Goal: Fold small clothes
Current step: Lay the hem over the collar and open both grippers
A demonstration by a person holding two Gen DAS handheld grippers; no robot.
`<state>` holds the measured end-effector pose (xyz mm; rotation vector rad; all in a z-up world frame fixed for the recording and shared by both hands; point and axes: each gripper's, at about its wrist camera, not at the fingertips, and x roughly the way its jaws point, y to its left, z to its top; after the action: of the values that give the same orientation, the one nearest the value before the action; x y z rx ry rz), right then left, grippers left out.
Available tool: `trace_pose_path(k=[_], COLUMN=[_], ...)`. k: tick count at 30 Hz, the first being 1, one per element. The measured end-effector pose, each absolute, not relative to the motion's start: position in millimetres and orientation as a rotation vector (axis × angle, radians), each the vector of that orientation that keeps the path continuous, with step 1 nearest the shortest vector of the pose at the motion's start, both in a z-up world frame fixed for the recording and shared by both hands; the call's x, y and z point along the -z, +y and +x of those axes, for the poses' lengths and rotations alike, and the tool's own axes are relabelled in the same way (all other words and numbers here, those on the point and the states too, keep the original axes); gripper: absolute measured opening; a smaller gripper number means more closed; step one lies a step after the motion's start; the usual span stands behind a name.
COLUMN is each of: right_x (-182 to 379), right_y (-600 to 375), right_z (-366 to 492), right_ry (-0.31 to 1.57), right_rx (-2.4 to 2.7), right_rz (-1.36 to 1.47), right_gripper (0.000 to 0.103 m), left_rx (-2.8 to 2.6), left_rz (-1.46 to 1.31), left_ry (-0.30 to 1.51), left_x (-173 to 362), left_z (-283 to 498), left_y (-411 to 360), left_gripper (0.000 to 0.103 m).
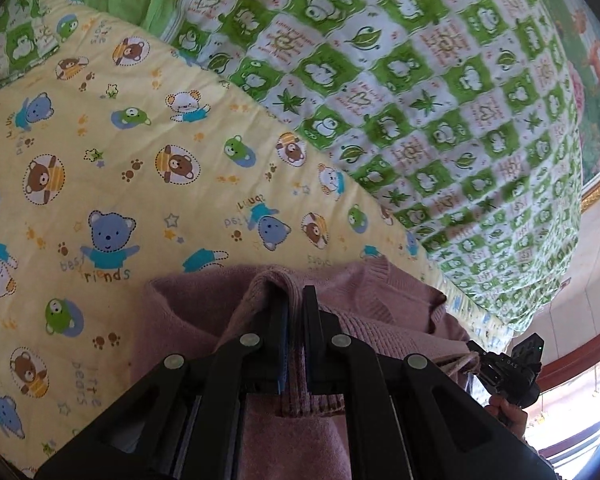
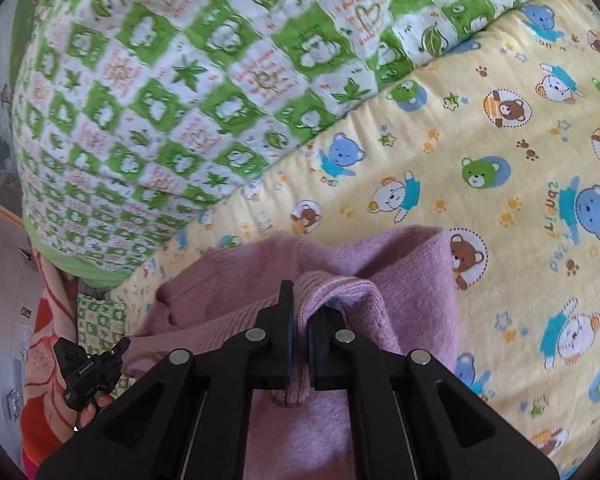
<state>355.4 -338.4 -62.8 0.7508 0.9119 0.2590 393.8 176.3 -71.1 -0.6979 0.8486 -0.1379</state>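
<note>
A small mauve knitted sweater (image 1: 380, 304) hangs over the yellow bear-print bedsheet (image 1: 120, 152), held at two places along its ribbed edge. My left gripper (image 1: 294, 300) is shut on a fold of that ribbed edge, and the knit drapes over its left finger. My right gripper (image 2: 302, 316) is likewise shut on the sweater (image 2: 400, 280), with fabric bunched over its right finger. In the left wrist view the right gripper (image 1: 508, 368) shows at the lower right, held by a hand. In the right wrist view the left gripper (image 2: 88, 368) appears at the lower left.
A thick green-and-white patterned quilt (image 1: 420, 100) is piled along the far side of the bed (image 2: 160, 100). An orange-red floral blanket (image 2: 44, 360) lies at the bed's edge. A framed picture (image 1: 596, 80) hangs on the wall beyond.
</note>
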Motion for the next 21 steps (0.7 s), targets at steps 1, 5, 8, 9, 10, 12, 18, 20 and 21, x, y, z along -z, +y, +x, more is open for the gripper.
trace_pose_path(k=[1,5,8,9,10,12,18,20,21], right_x=[62.9,63.4,65.4,66.1,66.8,66.9,65.9,61.2,58.7], right_y=[-338.4,-339.5,-337.4,-336.8,-335.7,-334.4,-336.0,-336.1,-335.5], right_z=[356.5,360.7,363.7,364.4,365.1,365.3,367.0,363.5,362.1], right_ry=[0.908,0.898,0.905,0.906,0.909,0.9,0.929,0.929,0.932], right_rx=[-0.253,-0.238,-0.23,-0.225,-0.22,-0.21,-0.218,-0.223,-0.224], right_rz=[0.749,0.739,0.735,0.734,0.734,0.729,0.8,0.791,0.787], right_gripper=[0.006,0.006,0.006,0.006,0.006,0.006,0.012,0.014,0.018], left_rx=[0.138,0.139,0.132,0.128,0.125,0.121,0.132,0.12,0.117], left_rz=[-0.699,-0.694,-0.681,-0.681,-0.686,-0.696,-0.729,-0.699,-0.689], left_ry=[0.848,0.854,0.864,0.868,0.871,0.875,0.863,0.846,0.837], left_x=[72.7,75.7,78.6,80.1,81.1,80.8,64.7,52.8,47.7], left_z=[396.6,405.6,412.4,413.8,415.0,415.5,403.5,395.9,392.8], left_y=[176.7,175.3,172.8,172.6,172.7,173.3,178.7,181.7,183.3], left_gripper=[0.004,0.004,0.004,0.004,0.005,0.005,0.018,0.029,0.032])
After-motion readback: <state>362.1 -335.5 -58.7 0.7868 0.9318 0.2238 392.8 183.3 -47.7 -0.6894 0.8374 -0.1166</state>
